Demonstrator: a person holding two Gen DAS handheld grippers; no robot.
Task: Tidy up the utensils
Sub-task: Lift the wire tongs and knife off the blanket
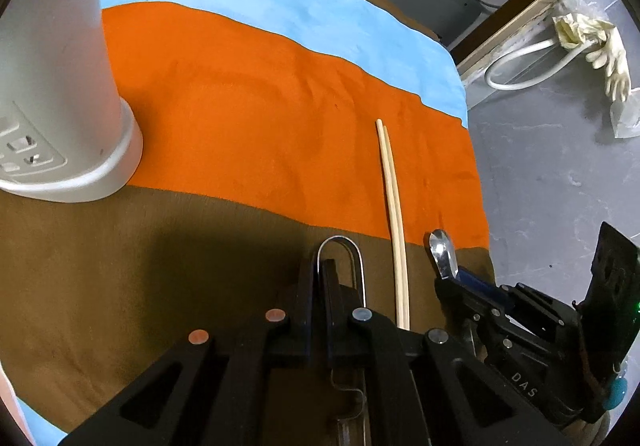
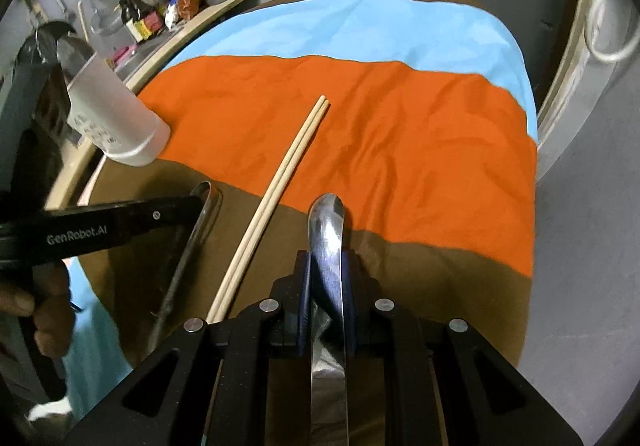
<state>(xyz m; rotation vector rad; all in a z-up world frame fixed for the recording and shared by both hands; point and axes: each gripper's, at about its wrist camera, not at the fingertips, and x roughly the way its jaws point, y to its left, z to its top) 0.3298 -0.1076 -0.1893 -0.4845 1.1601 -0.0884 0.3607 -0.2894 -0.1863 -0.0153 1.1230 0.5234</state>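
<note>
My left gripper [image 1: 319, 270] is shut on a metal wire-loop utensil [image 1: 340, 246], held low over the brown part of the cloth; it also shows in the right wrist view [image 2: 200, 213]. My right gripper [image 2: 329, 266] is shut on a steel spoon [image 2: 328, 221], its tip pointing forward; the spoon shows in the left wrist view [image 1: 442, 250] too. A pair of wooden chopsticks [image 1: 391, 205] lies on the cloth between the two grippers, also in the right wrist view [image 2: 280, 181]. A white plastic utensil holder [image 1: 60, 85] stands at the left, seen also in the right wrist view [image 2: 116, 117].
The table wears a cloth with brown, orange [image 1: 240, 105] and blue bands. Bottles [image 2: 160, 1] stand on a shelf at the far left. The table's right edge drops to a grey floor with a glove [image 1: 600, 45] and a hose.
</note>
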